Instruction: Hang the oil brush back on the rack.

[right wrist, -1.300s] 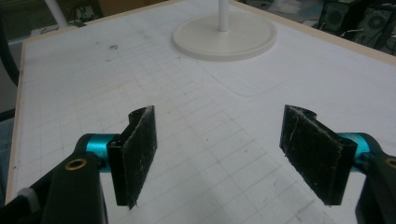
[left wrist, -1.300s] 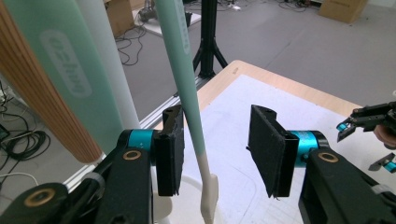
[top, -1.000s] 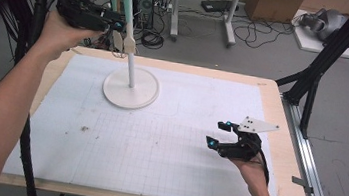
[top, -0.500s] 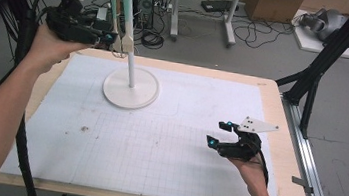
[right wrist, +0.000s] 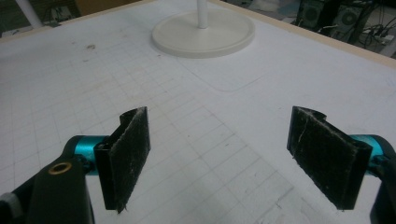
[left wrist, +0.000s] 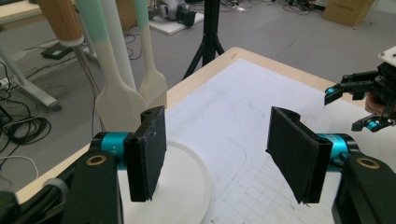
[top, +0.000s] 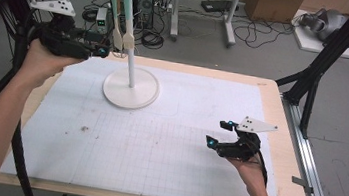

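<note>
Beside the hanging spatulas [left wrist: 122,100] | left tongs [left wrist: 224,158] wide, empty | right tongs [right wrist: 233,161] wide, empty

Two hanging spatulas [top: 117,40], one white stand [top: 130,88], two hand-held grippers [top: 100,51]

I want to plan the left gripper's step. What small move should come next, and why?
Probably ease the open left gripper forward toward the nearer hanging spatula. Its jaws stand wide apart with nothing between them, and the spatula blade hangs just beyond them beside the stand's pole.
</note>
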